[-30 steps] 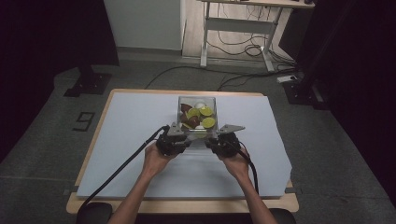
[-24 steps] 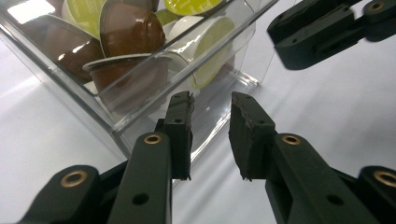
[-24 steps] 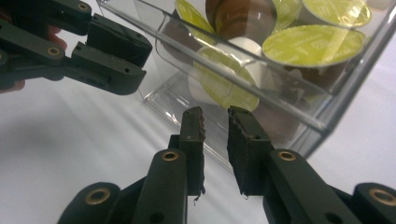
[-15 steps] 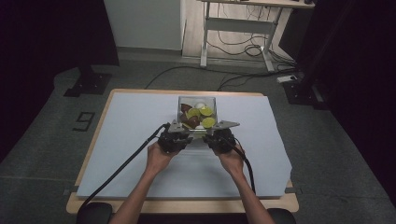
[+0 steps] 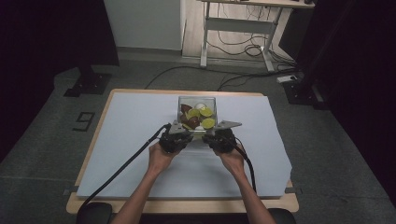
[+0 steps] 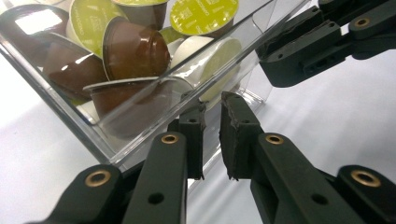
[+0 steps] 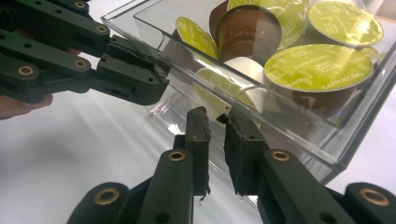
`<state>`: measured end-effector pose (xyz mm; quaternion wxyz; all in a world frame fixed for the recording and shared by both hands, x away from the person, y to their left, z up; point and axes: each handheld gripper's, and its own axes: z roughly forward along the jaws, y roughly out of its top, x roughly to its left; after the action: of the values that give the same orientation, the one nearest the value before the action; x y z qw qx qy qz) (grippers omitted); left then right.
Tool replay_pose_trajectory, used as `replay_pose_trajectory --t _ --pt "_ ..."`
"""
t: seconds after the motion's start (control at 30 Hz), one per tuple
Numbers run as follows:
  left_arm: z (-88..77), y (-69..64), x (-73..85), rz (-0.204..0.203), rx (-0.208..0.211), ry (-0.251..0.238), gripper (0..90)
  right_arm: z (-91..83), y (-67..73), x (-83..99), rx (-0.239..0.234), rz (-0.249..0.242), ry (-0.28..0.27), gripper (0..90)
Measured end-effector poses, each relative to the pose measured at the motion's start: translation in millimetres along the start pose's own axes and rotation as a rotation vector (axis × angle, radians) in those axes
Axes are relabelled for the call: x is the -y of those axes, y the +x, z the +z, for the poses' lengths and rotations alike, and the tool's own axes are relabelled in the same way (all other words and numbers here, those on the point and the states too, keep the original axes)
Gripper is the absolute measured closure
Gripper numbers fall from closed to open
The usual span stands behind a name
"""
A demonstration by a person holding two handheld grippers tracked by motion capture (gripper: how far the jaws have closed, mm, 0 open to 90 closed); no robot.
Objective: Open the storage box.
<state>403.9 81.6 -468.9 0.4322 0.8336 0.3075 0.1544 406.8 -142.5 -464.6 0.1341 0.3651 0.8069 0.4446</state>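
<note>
A clear plastic box [image 5: 197, 98] stands mid-table, holding several coffee capsules with lime-green [image 7: 317, 67], brown [image 6: 135, 46] and white lids. My left gripper [image 5: 188, 134] is at the box's near wall, left of centre. In the left gripper view [image 6: 212, 121] the jaws have just been closing and their pads pinch that clear wall [image 6: 154, 107]. My right gripper [image 5: 211, 135] is on the same wall, a little to the right. In the right gripper view [image 7: 216, 126] its pads also pinch the clear wall [image 7: 280, 126]. Each gripper view shows the other gripper close beside its own [image 6: 303, 51] [image 7: 116, 70].
A white sheet [image 5: 130, 140] covers the wooden table [image 5: 187, 205]. Black cables trail from both grippers toward the near edge. On the floor beyond are a desk frame [image 5: 233, 28], loose cables and dark stand bases [image 5: 88, 84]; a "9" mark [image 5: 83, 120] lies at the left.
Both hands have edged slightly forward toward the box. The box and its capsules have stayed where they were.
</note>
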Motion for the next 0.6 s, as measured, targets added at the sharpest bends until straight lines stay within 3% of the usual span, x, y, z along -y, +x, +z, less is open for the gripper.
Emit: replay_pose_trajectory --t 0.13,0.33,0.6 --pt "-3.1 -3.4 1.4 0.011 0.005 0.004 78.8 -2.6 1.6 2.5 -0.01 -0.009 -0.002 80.0" --pt "-8.2 -5.6 4.2 -0.014 0.034 -0.006 78.6 -7.5 6.0 5.0 -0.021 -0.022 0.006 80.0" --pt "-16.2 -11.4 7.2 -0.014 0.048 -0.003 78.6 -12.9 10.9 8.0 -0.039 -0.028 0.003 80.0"
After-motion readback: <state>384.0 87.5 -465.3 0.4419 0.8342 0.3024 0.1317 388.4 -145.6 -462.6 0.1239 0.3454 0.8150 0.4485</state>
